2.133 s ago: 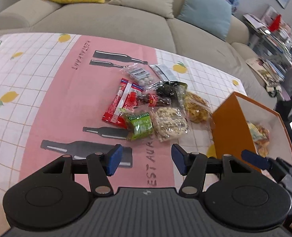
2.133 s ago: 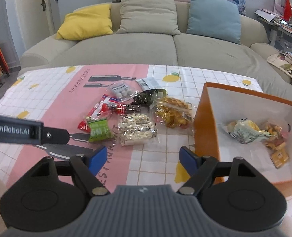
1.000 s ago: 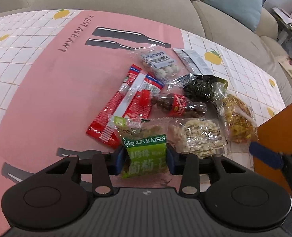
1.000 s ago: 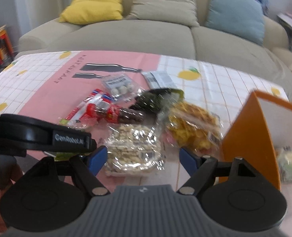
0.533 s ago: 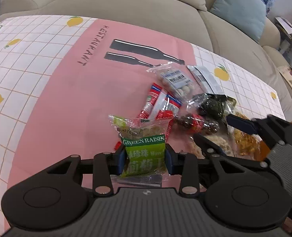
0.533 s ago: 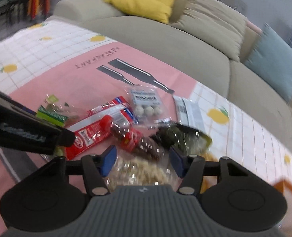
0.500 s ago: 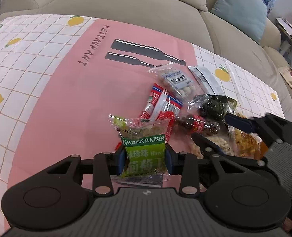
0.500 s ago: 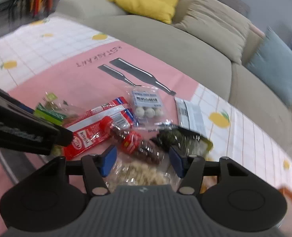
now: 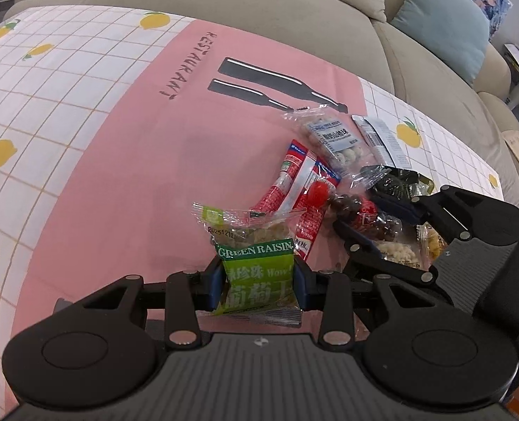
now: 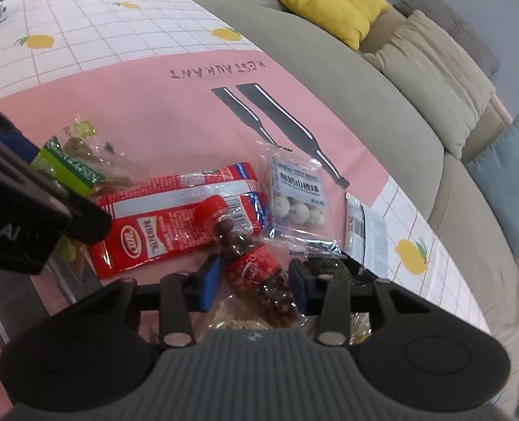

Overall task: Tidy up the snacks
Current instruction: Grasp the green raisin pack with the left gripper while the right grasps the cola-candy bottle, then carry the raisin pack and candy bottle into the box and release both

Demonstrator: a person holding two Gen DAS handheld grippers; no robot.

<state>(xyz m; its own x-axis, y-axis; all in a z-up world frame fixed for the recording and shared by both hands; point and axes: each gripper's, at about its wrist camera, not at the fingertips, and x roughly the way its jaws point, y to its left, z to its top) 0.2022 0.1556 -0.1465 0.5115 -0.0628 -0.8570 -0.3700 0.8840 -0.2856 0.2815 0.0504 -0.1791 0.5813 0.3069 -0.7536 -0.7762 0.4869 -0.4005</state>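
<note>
1. Left claw (image 9: 258, 282): clenched on the green raisin packet (image 9: 256, 266), blue pads pressed to both its sides; the packet is upright and appears lifted just off the desk (image 9: 84, 140).
2. Right claw (image 10: 255, 280): jaws closing around the small bottle of dark candies (image 10: 256, 270), red cap pointing away; both pads sit at the bottle's sides, contact on the left not clear.
3. Red sausage packs (image 10: 175, 210): flat on the pink cloth, just left of the bottle, its cap lying over them.
4. Clear bag of white balls (image 10: 296, 193): flat, beyond the bottle.
5. Silver sachet (image 10: 365, 231): right of the ball bag.
6. Dark green packet (image 9: 400, 182): beside the right claw.
7. Nut bag (image 9: 398, 254): under the right claw.
8. Sofa (image 9: 259, 10): behind the desk.
</note>
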